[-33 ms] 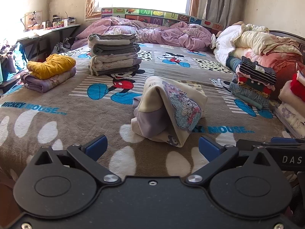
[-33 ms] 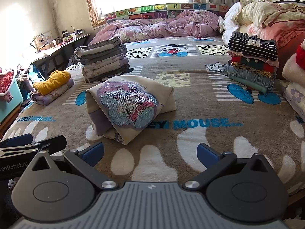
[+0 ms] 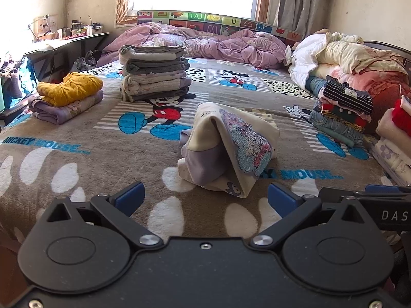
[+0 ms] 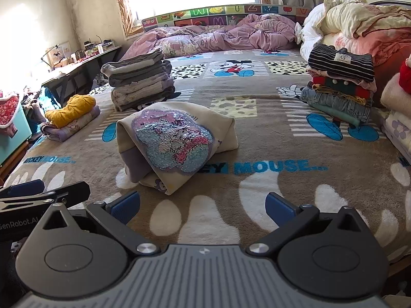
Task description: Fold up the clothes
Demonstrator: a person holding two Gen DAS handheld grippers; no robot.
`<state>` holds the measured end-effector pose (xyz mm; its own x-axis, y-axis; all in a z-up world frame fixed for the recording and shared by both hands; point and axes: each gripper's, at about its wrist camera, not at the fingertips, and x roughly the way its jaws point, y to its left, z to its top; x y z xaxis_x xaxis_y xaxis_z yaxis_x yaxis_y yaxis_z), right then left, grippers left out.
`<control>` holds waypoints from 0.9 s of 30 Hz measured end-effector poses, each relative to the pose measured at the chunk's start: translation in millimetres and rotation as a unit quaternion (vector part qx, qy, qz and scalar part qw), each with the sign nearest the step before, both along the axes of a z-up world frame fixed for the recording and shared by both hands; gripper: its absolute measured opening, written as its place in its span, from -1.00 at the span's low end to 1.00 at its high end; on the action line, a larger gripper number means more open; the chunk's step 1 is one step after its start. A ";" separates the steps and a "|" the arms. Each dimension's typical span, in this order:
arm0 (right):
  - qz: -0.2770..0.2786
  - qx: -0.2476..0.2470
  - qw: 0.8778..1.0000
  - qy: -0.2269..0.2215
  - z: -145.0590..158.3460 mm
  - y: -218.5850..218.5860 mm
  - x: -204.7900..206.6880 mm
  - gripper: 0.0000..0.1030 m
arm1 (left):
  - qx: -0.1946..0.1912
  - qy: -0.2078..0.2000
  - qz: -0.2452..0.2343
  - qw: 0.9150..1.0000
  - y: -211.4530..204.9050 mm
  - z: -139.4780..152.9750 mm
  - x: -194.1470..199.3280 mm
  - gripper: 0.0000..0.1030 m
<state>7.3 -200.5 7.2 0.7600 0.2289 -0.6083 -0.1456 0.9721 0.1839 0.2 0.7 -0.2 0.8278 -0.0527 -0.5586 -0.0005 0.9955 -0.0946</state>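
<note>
Left gripper (image 3: 204,197) spread wide, empty, low over the Mickey Mouse blanket (image 3: 77,159). Right gripper (image 4: 203,205) likewise parted, grasping nothing. Just ahead of both, apart from the pads: cream sweatshirt (image 3: 226,148), loosely folded, lying mid-bed. From the right wrist only, full sequin patch (image 4: 174,143) facing up; from the left wrist, mostly the lilac inner fold (image 3: 203,164). Farther back, grey folded stack (image 3: 154,71); yellow garment (image 3: 69,87) on a lilac one at left; striped-topped pile (image 4: 339,82) at right.
</note>
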 end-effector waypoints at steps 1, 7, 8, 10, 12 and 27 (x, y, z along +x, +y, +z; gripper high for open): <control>0.001 0.001 1.000 0.001 -0.4 -0.4 0.3 1.00 | -0.001 0.001 0.000 1.000 0.5 -0.2 0.1 0.99; 0.004 -0.002 1.000 -0.010 0.6 1.8 -3.7 1.00 | -0.005 0.005 0.002 1.000 2.9 -1.4 0.0 0.99; 0.004 -0.004 1.000 -0.009 0.1 2.6 -3.3 1.00 | -0.005 0.003 0.002 1.000 1.6 -1.6 -0.3 0.99; 0.003 -0.008 1.000 -0.010 1.1 5.3 -3.8 1.00 | -0.005 0.006 0.002 1.000 0.6 -0.7 2.5 0.99; 0.006 -0.008 1.000 -0.010 1.2 4.2 -2.0 1.00 | -0.009 0.002 0.003 1.000 2.9 -1.9 -0.6 1.00; 0.010 -0.011 1.000 -0.011 2.9 8.0 -5.3 1.00 | -0.009 0.001 0.005 1.000 4.9 -1.0 -2.5 0.99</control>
<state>2.0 -192.5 10.1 0.7687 0.2304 -0.5967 -0.1685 0.9729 0.1585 -2.4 5.6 -1.3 0.8276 -0.0550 -0.5586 -0.0101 0.9936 -0.1127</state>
